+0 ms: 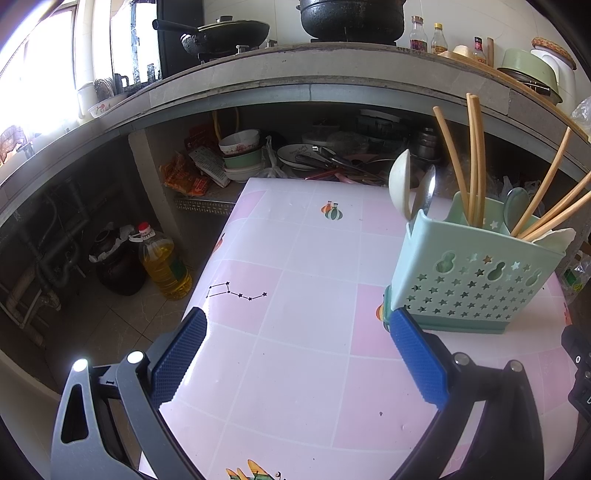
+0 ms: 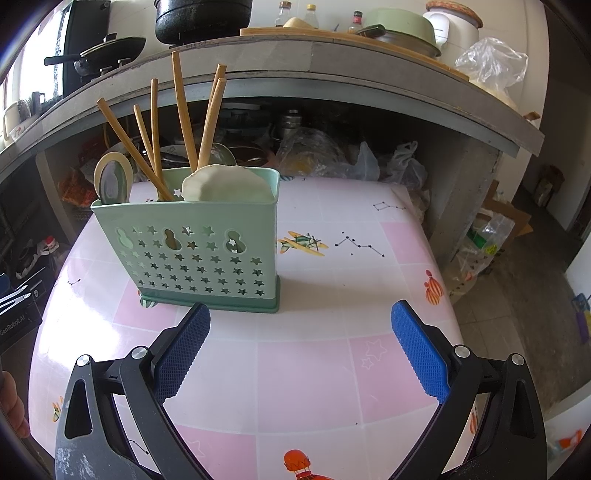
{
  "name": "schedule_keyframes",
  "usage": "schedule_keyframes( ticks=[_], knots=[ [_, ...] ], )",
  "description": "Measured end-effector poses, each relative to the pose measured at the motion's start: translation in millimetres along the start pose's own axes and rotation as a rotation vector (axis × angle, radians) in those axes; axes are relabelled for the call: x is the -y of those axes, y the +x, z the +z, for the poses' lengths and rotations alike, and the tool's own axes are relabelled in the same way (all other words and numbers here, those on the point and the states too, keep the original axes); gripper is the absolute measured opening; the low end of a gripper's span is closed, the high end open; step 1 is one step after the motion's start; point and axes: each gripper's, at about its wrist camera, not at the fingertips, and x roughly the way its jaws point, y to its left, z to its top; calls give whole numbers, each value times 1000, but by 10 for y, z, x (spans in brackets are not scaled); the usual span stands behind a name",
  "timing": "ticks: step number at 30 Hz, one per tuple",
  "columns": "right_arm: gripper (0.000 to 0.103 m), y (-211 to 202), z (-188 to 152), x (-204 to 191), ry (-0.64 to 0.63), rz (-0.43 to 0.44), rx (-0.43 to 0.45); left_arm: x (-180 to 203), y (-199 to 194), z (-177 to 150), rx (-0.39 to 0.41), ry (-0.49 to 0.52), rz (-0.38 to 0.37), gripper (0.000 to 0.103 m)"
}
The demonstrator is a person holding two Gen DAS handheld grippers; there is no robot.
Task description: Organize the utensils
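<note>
A small table (image 2: 314,369) under a pink-and-white checked cloth stands in a kitchen, pushed up to a concrete counter (image 2: 332,51).

Nearest in view, both grippers hover over bare cloth short of the caddy. The left gripper (image 1: 295,354) has its blue fingers spread wide with nothing between them; the right gripper (image 2: 301,347) is likewise wide and empty.

The green caddy (image 2: 192,254), star-punched, stands upright on the cloth, its base just beyond the right gripper's left finger and to the right of the left gripper. In it stand chopsticks (image 2: 183,110) leaning apart, a pale spoon (image 1: 399,181) and a metal spoon (image 1: 426,192) at the caddy's left end, and a pale ladle bowl (image 2: 225,182) at its right end. Which compartment each sits in cannot be told from here.

Beyond the caddy, the shelf under the counter holds bowls (image 1: 242,153) and plates; a wok (image 1: 229,31) and pot (image 2: 203,18) sit on top.

No loose utensil shows on the cloth, so the sorting looks done or nearly so. What remains, if anything, is probably tidying the splayed chopsticks: that calls for a gripper to rise above the caddy's rim and close on the sticks without tipping the caddy.
</note>
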Motion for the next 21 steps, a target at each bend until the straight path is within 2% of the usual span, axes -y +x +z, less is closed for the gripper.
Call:
schedule_keyframes(
  ticks=[21],
  knots=[
    [94,2,0,-7,4,2,-1,25,11,-16,-11,-2,-6,97]
  ],
)
